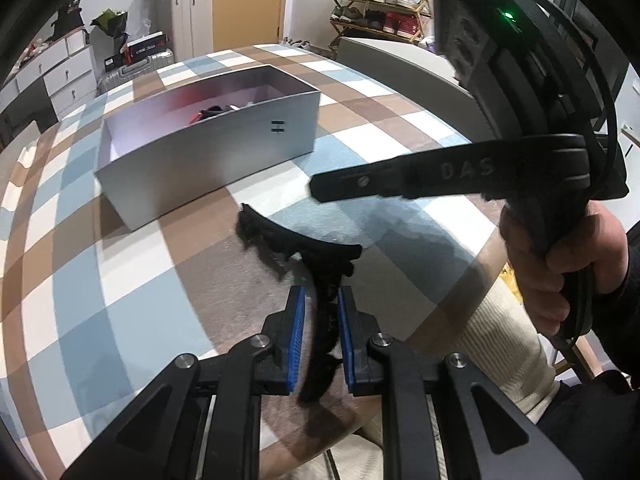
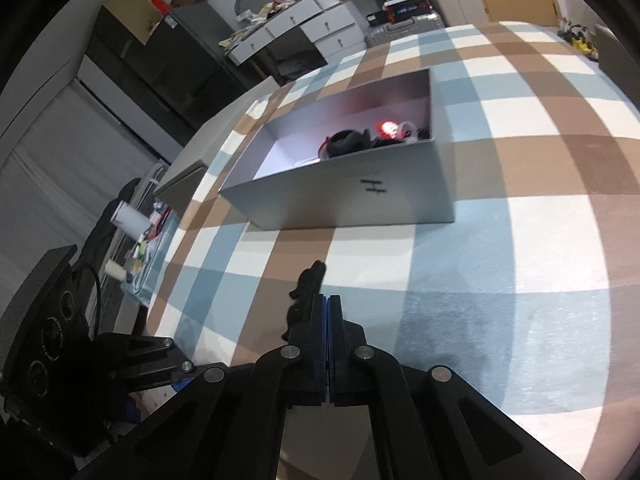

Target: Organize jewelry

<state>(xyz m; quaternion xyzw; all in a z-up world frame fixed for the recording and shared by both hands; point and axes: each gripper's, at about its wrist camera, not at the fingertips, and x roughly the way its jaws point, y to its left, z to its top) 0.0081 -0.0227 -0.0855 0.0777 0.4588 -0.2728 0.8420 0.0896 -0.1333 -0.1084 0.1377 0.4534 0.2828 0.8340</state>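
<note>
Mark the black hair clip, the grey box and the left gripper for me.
black hair clip (image 1: 298,242): left wrist view, its curved top.
grey box (image 1: 208,160): left wrist view, near wall.
left gripper (image 1: 322,300): left wrist view, between the blue pads.

hair claw (image 1: 320,276): black, toothed, hanging just above the table, pinched between blue fingers (image 1: 298,340)
box (image 1: 208,152): grey, open-topped, sitting at eleven o'clock, holding dark and red accessories (image 2: 360,138)

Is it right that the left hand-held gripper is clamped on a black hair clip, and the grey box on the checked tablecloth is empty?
Not quite. The grey box is not empty: the right wrist view shows dark items and something red inside it. The rest holds: the left hand-held gripper is clamped on the black hair clip, and the box stands on the checked tablecloth.
</note>
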